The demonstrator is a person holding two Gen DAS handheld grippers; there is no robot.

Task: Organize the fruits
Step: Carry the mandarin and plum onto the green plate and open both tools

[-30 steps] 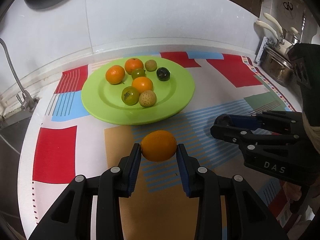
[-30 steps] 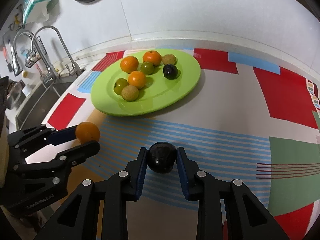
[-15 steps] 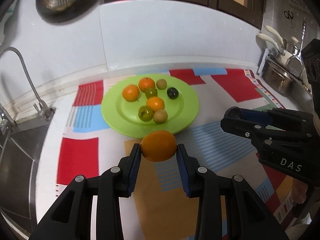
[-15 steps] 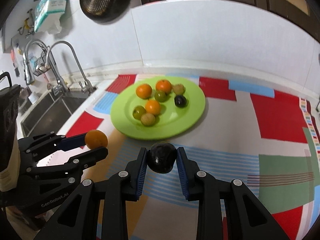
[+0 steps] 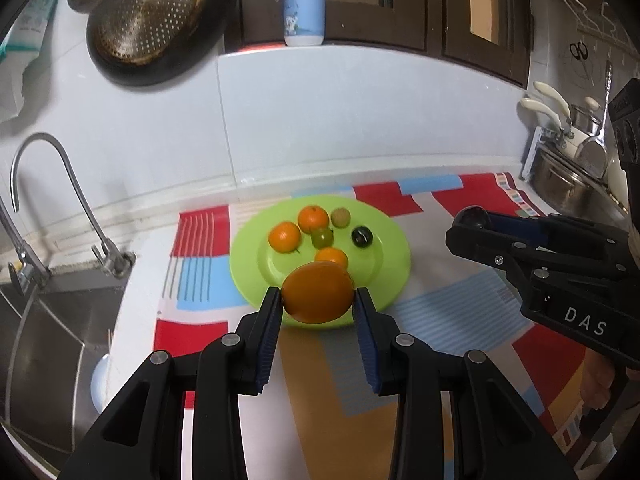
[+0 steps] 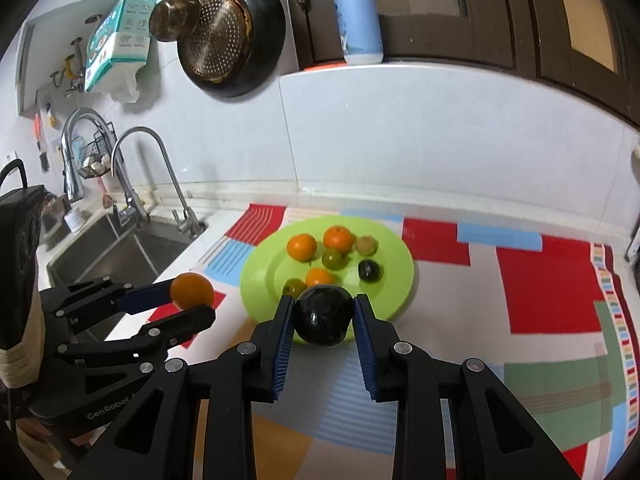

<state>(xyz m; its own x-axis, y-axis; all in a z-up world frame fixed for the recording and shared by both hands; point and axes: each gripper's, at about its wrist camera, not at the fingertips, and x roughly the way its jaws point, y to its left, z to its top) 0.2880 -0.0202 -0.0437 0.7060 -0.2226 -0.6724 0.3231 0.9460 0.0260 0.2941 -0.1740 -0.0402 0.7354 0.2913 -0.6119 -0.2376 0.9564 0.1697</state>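
My left gripper (image 5: 318, 300) is shut on an orange (image 5: 318, 298) and holds it in the air in front of the green plate (image 5: 388, 276). It also shows in the right wrist view (image 6: 191, 298). My right gripper (image 6: 323, 316) is shut on a dark plum (image 6: 323, 314), also raised before the plate (image 6: 394, 292); it shows at the right of the left wrist view (image 5: 472, 222). On the plate lie several small fruits: oranges (image 5: 284, 237), green ones (image 5: 322, 237) and a dark plum (image 5: 362, 236).
A colourful patterned mat (image 6: 540, 292) covers the counter. A sink (image 6: 108, 248) with taps (image 6: 136, 168) lies to the left. A strainer (image 6: 224, 32) hangs on the wall, a bottle (image 6: 358, 20) stands on the ledge, pots (image 5: 568, 168) stand far right.
Both grippers have risen and drawn back from the plate with their fruit still held. The plate looks smaller and farther, and more wall and sink are in view.
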